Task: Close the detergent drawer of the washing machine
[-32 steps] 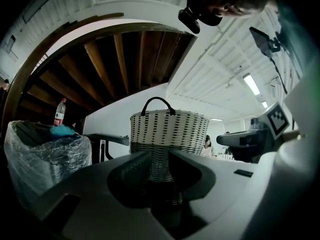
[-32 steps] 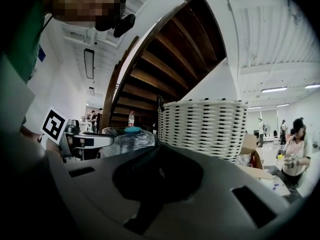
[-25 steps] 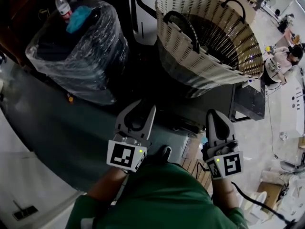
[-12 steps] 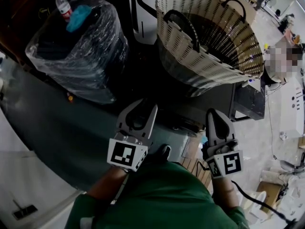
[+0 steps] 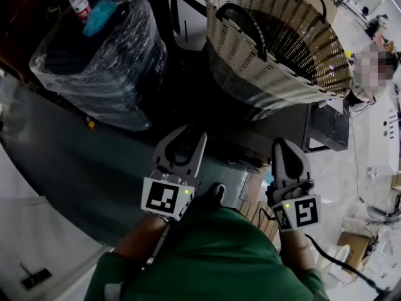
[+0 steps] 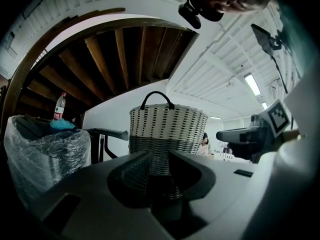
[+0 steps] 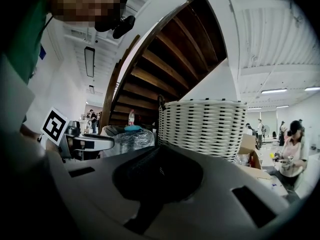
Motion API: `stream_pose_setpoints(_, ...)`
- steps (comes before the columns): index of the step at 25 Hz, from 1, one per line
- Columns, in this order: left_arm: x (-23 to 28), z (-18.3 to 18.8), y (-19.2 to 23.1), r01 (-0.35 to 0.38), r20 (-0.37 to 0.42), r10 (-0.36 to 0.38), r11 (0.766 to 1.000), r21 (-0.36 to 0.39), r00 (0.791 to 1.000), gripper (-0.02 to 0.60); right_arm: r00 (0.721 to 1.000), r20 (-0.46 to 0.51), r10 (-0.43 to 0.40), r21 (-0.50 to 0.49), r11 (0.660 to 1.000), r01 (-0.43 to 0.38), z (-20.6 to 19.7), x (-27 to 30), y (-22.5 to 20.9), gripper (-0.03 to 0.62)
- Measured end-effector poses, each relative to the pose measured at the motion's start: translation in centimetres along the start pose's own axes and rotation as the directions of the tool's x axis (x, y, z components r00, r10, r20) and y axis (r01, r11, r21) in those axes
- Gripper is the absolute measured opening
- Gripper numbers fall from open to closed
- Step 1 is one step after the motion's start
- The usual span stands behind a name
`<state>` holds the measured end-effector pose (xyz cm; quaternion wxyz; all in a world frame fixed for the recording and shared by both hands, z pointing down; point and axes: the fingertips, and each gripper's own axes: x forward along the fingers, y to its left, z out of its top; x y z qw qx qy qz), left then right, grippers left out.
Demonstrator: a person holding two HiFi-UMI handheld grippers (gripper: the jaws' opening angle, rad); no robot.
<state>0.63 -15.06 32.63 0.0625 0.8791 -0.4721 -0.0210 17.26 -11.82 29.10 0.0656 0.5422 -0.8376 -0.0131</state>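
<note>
Dim workshop floor (image 5: pixel 75 168) under a wooden stair (image 6: pixel 115 54), seen from above and along each gripper.

**Task's thing.** The washing machine (image 5: pixel 285 130) is judged to be the dark grey cabinet just ahead of both grippers. Its front face lies in shadow below the top edge, so the detergent drawer cannot be made out, nor whether it stands out or sits flush.

**Grippers.** The left gripper (image 5: pixel 188 137) has its jaws moderately apart with nothing between them; only the distant basket shows through the gap. The right gripper (image 5: pixel 281 143) has its jaws brought together on nothing. Both point level and neither touches the cabinet.

**Progress.** This scene fits a drawer awaiting its push, and equally a drawer already pushed home with the grippers drawn clear. The pictures do not settle which.

**Edges and room.**
- A woven basket (image 5: pixel 276 42) stands on the cabinet, its rim overhanging above and beyond the fingertips.
- A plastic-wrapped bundle (image 5: pixel 100 55) carrying a bottle (image 5: pixel 76 2) sits well ahead and left of the left gripper.
- A dark box (image 5: pixel 329 124) is near the right gripper's outer side.
- Open floor lies between the two grippers and on the left gripper's outer side.
</note>
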Motion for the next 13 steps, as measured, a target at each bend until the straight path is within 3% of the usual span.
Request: stream_pose_setpoints(13,0.2,-1.1,1.1,0.02,-0.022,-0.02,1.0,-0.003,1.0,0.12,0.999,-0.015,-0.028,-0.005,1.0,0.028,-0.5,0.2,0.6,0.021)
